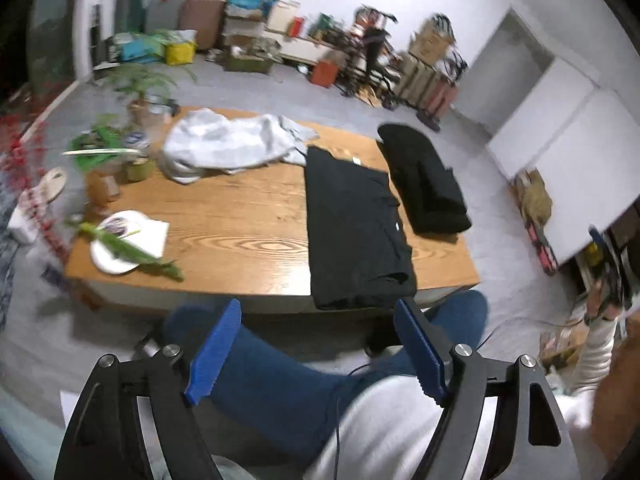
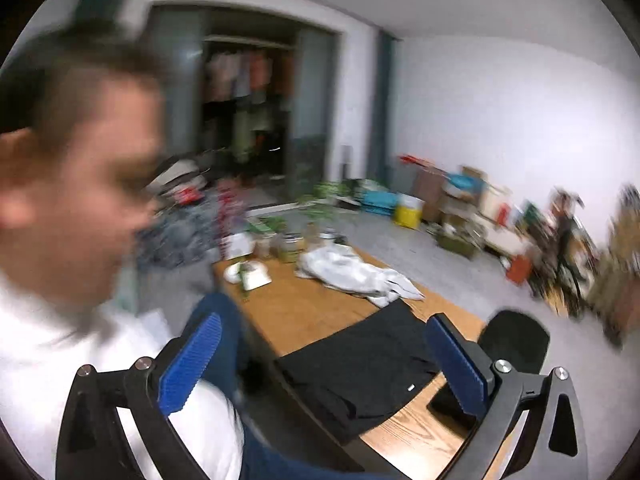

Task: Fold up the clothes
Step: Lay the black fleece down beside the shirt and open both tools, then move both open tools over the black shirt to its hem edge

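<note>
The left gripper [image 1: 316, 348] with its blue ridged pads is hanging in the air over the person's blue trouser legs [image 1: 280, 376], and its jaws are standing wide apart with nothing between them. The right gripper [image 2: 324, 364] is also hanging up high, released, with nothing in it. Down below, a long wooden surface [image 1: 240, 216] with light brown grain is carrying the clothes. A flat black folded garment [image 1: 352, 224] is lying near the front edge of the surface, and one end is hanging a little over that edge. Just beside it, a second black garment folded into a thick bundle [image 1: 424, 184] is sitting by the side edge of the surface. Farther back, a crumpled pale grey garment [image 1: 228, 144] is lying in a loose heap. At the other end of the surface, a white round plate [image 1: 116, 248] with a green leafy stem [image 1: 128, 248] across it is resting on white paper. Green potted plants [image 1: 136, 84] are standing near that end. The person's white top [image 2: 48, 344] is showing close to the right gripper's camera.
</note>
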Motion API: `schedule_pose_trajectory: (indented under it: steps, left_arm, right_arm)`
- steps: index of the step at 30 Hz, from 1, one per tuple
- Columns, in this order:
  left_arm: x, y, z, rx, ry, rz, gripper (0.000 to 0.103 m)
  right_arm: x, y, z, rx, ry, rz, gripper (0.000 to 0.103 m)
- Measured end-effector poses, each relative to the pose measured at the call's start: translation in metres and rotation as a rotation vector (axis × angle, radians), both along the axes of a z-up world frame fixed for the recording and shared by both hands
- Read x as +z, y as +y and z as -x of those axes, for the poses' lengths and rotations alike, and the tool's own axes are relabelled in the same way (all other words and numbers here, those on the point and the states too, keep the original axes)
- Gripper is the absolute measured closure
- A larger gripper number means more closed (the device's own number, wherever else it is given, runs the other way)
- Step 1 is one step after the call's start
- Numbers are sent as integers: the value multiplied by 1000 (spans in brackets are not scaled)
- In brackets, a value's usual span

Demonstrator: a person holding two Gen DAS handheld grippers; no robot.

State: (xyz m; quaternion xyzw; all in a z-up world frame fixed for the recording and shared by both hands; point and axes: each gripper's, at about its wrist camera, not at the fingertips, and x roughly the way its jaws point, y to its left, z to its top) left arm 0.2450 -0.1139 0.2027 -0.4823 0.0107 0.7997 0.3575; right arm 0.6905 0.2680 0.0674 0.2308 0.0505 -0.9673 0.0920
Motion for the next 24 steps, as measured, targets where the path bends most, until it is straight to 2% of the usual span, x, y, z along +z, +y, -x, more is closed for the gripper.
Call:
schedule_pose_trajectory:
  steps: [4,6,8,11,13,16,20,24]
  left_arm:
    - [-83,73,42,-49,30,-22,24]
    - [-113,109,59,-99,33,-46,24]
    - [-128,137,77,-110,28,-52,24]
    - [-132,163,106,-115,60,-34,24]
    - [-135,183,121,-134,122,51,24]
    - [-148,213,148,-173,159,128,24]
    - [-181,241,173,-211,93,144,24]
    - [-203,248,177,-230,81,154,24]
  right_arm:
    - [-87,28,90,-198,-97,111,0]
    - [-114,37,121,-230,-104,105,0]
    - [-132,44,149,-267,-99,71,0]
    - [-125,65,183,-311,-72,13,0]
    - [-114,80,202,-336,-45,-27,0]
    - [-101,107,230,-360,-4,-54,0]
    - [-117,141,275,-362,-39,-1,0]
    - [-139,149,304,-334,-68,-16,0]
